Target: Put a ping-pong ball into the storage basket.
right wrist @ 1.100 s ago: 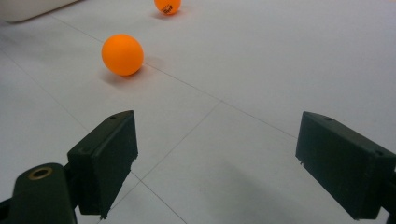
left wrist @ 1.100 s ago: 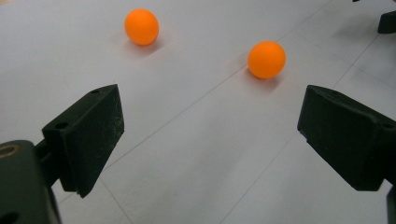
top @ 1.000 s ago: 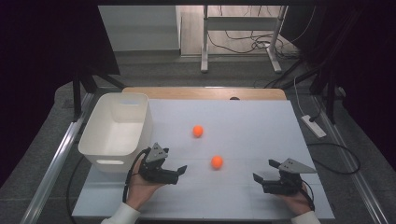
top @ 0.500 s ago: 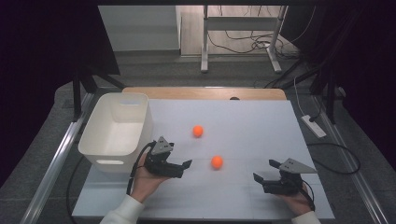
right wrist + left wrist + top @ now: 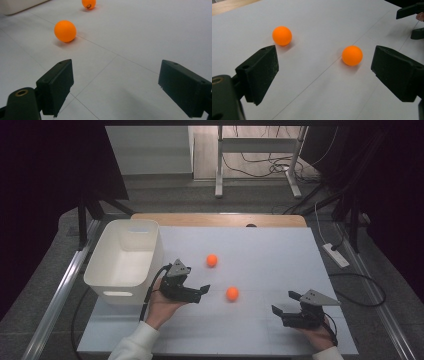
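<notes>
From the high view, the left gripper (image 5: pixel 196 290) sits just beside the white bin (image 5: pixel 125 257), its fingers spread wide and empty, aimed at the near orange ball (image 5: pixel 232 293), which lies free on the table (image 5: pixel 280 255) a little ahead of it; the far orange ball (image 5: pixel 212 260) rests apart, further up the table. The right gripper (image 5: pixel 284 306) waits near the table's front edge, likewise wide and holding nothing. In the left gripper view, the near ball (image 5: pixel 352 55) lies off-centre, close to the right-hand finger (image 5: pixel 398 71), while the far ball (image 5: pixel 282 35) sits beyond the left-hand finger (image 5: pixel 259 72). Judgement: an advance on this line risks the finger striking the ball before closing, and a light round ball on a smooth surface would roll away, possibly off the table. In the right gripper view, both fingers (image 5: pixel 56 85) stand wide over bare table, the near ball (image 5: pixel 65 31) ahead and to the left. Judgement: if both grippers converge on this ball, a collision is likely.
</notes>
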{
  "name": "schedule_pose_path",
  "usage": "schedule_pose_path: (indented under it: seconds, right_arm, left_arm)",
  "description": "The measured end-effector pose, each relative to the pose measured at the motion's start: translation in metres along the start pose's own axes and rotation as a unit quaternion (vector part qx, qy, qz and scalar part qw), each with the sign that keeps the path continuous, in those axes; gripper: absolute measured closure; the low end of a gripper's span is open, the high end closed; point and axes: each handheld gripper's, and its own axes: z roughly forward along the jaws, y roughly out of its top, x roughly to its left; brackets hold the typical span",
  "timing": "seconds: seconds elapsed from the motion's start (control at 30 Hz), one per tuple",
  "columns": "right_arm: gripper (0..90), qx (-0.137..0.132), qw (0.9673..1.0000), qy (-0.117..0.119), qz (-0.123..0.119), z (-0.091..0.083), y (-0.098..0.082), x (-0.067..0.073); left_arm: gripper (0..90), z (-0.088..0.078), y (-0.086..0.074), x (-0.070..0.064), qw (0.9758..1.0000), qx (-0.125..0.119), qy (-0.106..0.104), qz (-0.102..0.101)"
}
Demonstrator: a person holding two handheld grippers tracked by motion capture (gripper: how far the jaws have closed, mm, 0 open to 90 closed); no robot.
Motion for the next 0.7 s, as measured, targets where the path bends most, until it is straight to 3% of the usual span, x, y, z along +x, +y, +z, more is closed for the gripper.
schedule_pose_path:
  seconds: [0.7]
  right_arm:
    - [13.0,0.001,1.0,-0.005,-0.002,-0.001,-0.001,-0.001]
  left_arm:
    - [8.1,0.008,0.019,0.004,1.0,-0.003,-0.003,0.007]
